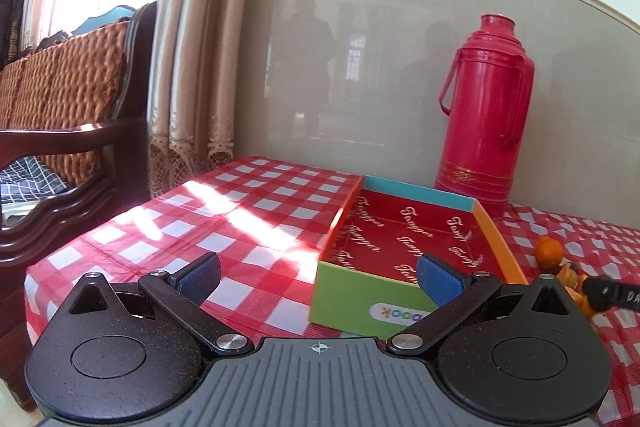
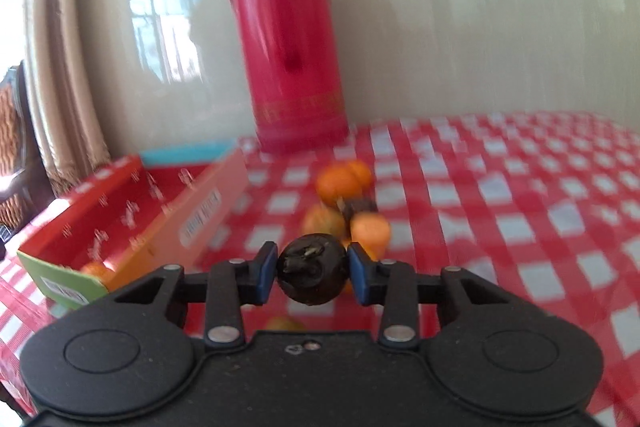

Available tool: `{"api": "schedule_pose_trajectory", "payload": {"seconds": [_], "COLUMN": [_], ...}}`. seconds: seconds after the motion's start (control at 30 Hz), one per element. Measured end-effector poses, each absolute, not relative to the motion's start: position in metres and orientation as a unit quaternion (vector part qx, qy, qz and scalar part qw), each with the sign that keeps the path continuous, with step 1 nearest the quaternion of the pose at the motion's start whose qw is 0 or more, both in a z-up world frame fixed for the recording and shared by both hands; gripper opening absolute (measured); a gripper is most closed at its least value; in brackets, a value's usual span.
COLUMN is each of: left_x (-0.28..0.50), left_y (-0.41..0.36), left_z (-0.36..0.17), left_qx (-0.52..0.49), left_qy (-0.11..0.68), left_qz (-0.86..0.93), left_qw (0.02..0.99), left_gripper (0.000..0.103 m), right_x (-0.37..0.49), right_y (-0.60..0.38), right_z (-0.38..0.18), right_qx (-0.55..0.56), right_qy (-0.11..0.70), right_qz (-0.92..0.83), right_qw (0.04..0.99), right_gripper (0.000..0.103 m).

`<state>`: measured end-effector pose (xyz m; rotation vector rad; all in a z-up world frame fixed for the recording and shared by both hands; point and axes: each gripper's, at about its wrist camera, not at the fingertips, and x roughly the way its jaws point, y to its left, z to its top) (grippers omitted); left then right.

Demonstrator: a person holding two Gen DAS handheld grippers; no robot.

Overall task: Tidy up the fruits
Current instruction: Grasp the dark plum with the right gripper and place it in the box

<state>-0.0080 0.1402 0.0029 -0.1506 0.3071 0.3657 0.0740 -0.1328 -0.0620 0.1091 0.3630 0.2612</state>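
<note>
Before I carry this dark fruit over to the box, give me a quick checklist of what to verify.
1. Grip: right gripper fingers press both sides of the dark round fruit: ok.
2. Fruit lifted off the red checked tablecloth: cannot tell.
3. Open multicoloured cardboard box upright, with room: ok.
4. Left gripper open, empty, beside the box: ok.
5. Tall red plastic thermos behind the box, off the path: ok.
6. Orange fruits still waiting on the cloth: ok.

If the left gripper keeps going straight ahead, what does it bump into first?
Probably the colourful box. The open left gripper points at its green front wall, which sits just beyond the fingertips on the checked tablecloth. Exact depth is hard to judge through the fisheye.
</note>
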Motion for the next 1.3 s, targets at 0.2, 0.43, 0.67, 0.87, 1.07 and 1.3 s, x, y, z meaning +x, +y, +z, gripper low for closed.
{"api": "schedule_pose_trajectory", "payload": {"seconds": [0.2, 0.43, 0.67, 0.87, 1.07, 1.3], "left_x": [-0.015, -0.021, -0.022, -0.012, -0.003, 0.006], "left_y": [0.154, 0.164, 0.165, 0.14, 0.101, 0.062], "left_z": [-0.001, -0.003, -0.003, 0.004, 0.009, 0.01], "left_qx": [-0.067, -0.051, -0.055, -0.063, -0.053, -0.045], "left_qy": [0.16, 0.173, 0.175, 0.164, 0.156, 0.16], "left_qz": [0.195, 0.206, 0.206, 0.172, 0.133, 0.1], "left_qw": [0.965, 0.962, 0.961, 0.969, 0.977, 0.981], "left_gripper": [0.103, 0.103, 0.103, 0.103, 0.103, 0.103], "right_x": [0.058, 0.051, 0.037, 0.04, 0.046, 0.038], "right_y": [-0.098, -0.045, -0.046, -0.112, -0.174, -0.207], "right_z": [-0.048, -0.048, -0.042, -0.035, -0.037, -0.042], "right_qx": [0.038, 0.008, -0.004, 0.005, 0.033, 0.032], "right_qy": [0.11, 0.078, 0.021, 0.029, 0.068, 0.079], "right_qz": [0.183, 0.239, 0.215, 0.1, 0.021, -0.008], "right_qw": [0.976, 0.968, 0.976, 0.995, 0.997, 0.996], "right_gripper": [0.03, 0.03, 0.097, 0.097, 0.097, 0.097]}}
